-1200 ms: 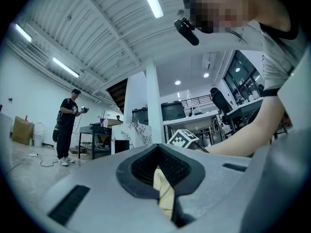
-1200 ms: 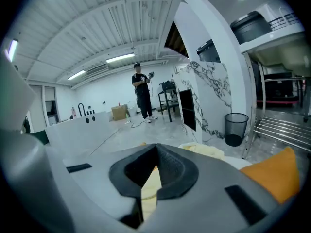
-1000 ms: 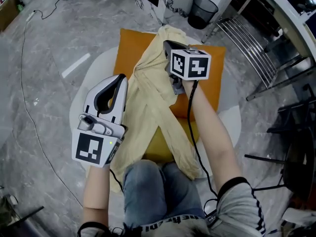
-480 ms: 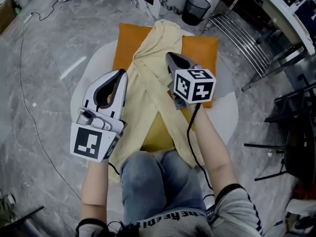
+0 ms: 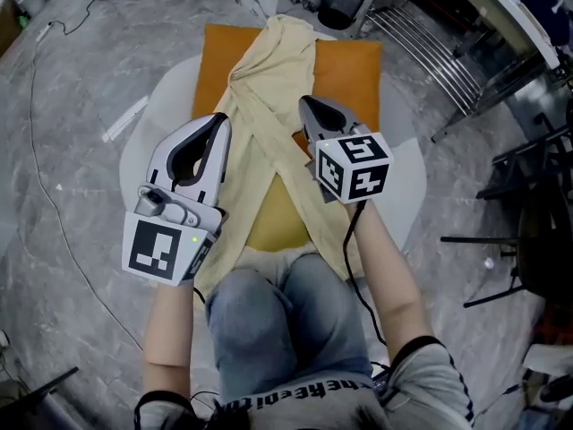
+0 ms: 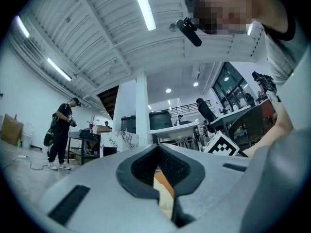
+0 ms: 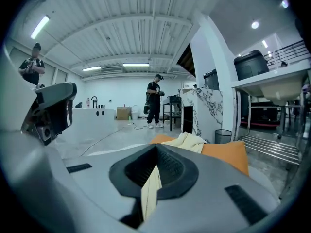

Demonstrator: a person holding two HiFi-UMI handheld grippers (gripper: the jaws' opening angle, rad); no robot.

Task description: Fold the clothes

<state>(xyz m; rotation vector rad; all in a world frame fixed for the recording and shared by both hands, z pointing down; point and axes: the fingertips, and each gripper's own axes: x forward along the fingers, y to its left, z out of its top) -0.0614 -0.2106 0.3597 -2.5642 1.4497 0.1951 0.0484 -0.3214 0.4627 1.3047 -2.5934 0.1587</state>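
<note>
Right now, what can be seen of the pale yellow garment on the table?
The pale yellow garment, which looks like thin, soft cloth, lies lengthwise on an orange cushion atop a round white table. It is bunched at the far end. Two long strips cross in an X at its middle and trail off the near edge beside the person's blue-jeaned knees. The right gripper's jaws are shut on a fold. The left gripper's jaws appear to pinch cloth too.
</note>
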